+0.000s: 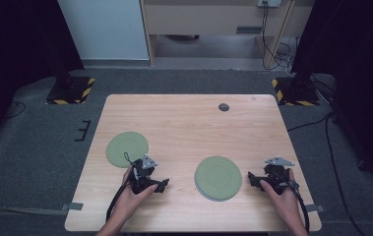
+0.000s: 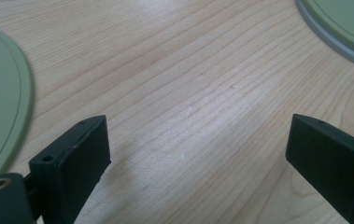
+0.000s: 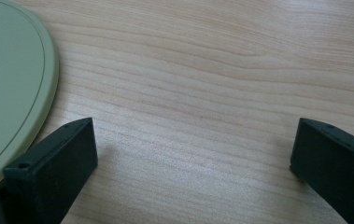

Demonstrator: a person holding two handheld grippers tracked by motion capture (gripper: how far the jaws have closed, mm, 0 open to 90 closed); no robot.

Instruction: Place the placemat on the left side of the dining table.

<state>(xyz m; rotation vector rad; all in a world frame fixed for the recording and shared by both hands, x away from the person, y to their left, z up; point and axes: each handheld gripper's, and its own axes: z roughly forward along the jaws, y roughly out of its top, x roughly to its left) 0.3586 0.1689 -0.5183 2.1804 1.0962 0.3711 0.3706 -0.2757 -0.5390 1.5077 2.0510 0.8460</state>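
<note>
Looking down, we see the wooden table (image 1: 184,123) first, then two round green plates lying flat, so neither has a long axis or points anywhere. The stacked plate (image 1: 218,177), green on a grey one, sits near the front between our grippers; the single plate (image 1: 127,149) lies farther left. Our left gripper (image 1: 163,185) and right gripper (image 1: 251,180) both rest low, jaws spread wide, holding nothing, aimed inward at the stack.

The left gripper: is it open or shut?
Open: the left gripper has its jaws far apart, with bare table between them.
</note>
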